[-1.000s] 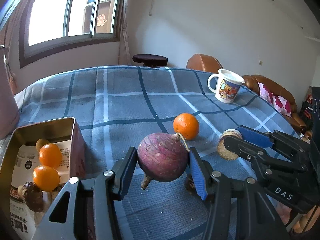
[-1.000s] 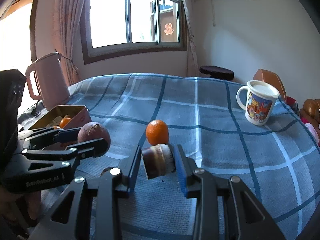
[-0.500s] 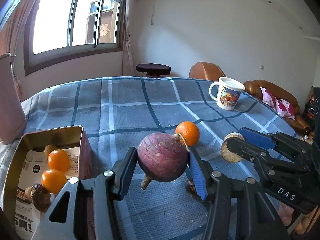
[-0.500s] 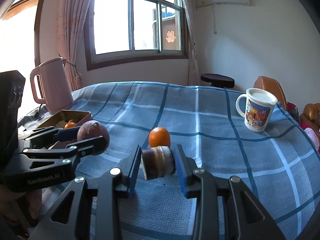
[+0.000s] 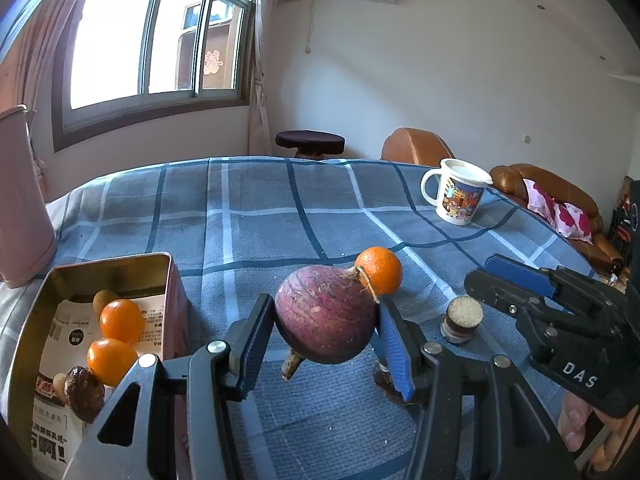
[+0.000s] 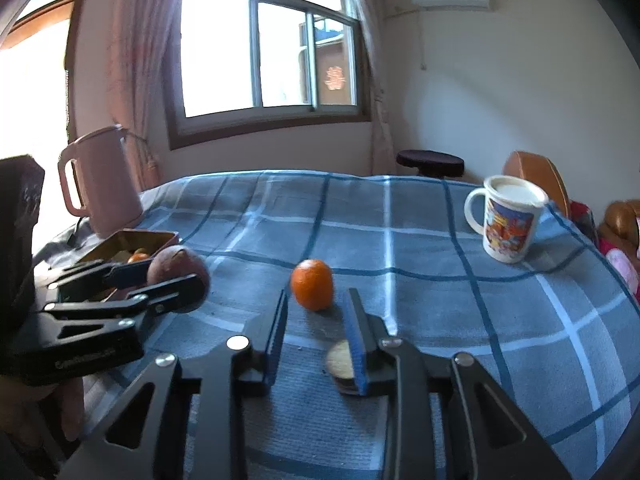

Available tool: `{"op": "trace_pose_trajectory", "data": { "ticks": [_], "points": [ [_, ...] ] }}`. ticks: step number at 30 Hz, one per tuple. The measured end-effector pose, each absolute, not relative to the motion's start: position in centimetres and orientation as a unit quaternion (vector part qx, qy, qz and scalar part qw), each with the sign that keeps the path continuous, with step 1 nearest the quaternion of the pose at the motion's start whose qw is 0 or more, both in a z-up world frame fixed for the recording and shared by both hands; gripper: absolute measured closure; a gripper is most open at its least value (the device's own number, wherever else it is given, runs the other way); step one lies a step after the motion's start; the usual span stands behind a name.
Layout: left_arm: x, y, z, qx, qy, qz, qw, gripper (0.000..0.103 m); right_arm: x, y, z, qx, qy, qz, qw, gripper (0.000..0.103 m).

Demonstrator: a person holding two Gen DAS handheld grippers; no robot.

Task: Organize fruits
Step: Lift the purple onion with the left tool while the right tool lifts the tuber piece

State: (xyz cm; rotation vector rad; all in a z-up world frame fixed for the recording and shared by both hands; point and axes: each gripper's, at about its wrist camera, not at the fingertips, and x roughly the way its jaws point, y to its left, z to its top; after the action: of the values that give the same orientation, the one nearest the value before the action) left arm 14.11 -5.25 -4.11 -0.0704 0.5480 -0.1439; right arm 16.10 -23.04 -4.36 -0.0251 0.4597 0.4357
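inside tin [image 5: 172, 280], left wrist only: two oranges [image 5: 120, 320].

Right claw [image 6: 316, 334] jaws have just been opening and let go of the small brown-and-cream cylinder [image 5: 460, 319]. It was pinched between them; now it stands on the surface beside the orange [image 6: 312, 284], under the right finger.

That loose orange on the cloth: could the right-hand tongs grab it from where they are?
Probably yes. The right tongs, jaws just opened and holding nothing, point straight at the orange, with only bare cloth between. The small brown cylinder they let go stands off to one side.
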Motion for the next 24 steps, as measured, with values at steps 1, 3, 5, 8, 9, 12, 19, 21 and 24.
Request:
{"op": "trace_pose_trajectory", "data": {
  "ticks": [1, 3, 5, 8, 9, 12, 19, 21, 24],
  "points": [
    [14.1, -5.2, -4.1, -0.036, 0.271, -0.071, 0.959, 0.049, 16.4, -23.3, -4.4, -0.003, 0.232, 0.219, 0.948, 0.04],
    [14.2, -5.1, -4.2, -0.039, 0.273, -0.072, 0.958, 0.049, 16.9, -23.7, -4.6, 0.0, 0.244, 0.204, 0.948, 0.036],
    [14.5, -5.0, -4.3, -0.042, 0.279, -0.071, 0.957, 0.049, 17.1, -23.7, -4.8, -0.009, 0.255, 0.194, 0.947, 0.036],
    [14.5, -4.7, -4.3, -0.049, 0.282, -0.072, 0.956, 0.049, 17.7, -23.3, -5.2, -0.035, 0.277, 0.177, 0.944, 0.036],
    [14.5, -4.6, -4.3, -0.051, 0.281, -0.073, 0.955, 0.049, 17.7, -23.2, -5.4, -0.039, 0.281, 0.176, 0.943, 0.036],
    [14.6, -4.7, -4.4, -0.05, 0.284, -0.075, 0.955, 0.049, 18.0, -22.7, -6.1, -0.056, 0.308, 0.173, 0.934, 0.038],
    [14.6, -5.0, -4.4, -0.044, 0.286, -0.077, 0.954, 0.049, 19.3, -23.0, -7.3, -0.046, 0.349, 0.17, 0.921, 0.047],
    [14.6, -5.0, -4.4, -0.044, 0.287, -0.078, 0.954, 0.049, 19.8, -23.1, -7.7, -0.04, 0.365, 0.173, 0.914, 0.06],
    [14.6, -5.0, -4.4, -0.043, 0.286, -0.078, 0.954, 0.049, 20.1, -23.2, -8.0, -0.038, 0.375, 0.173, 0.91, 0.066]
  ]
}}
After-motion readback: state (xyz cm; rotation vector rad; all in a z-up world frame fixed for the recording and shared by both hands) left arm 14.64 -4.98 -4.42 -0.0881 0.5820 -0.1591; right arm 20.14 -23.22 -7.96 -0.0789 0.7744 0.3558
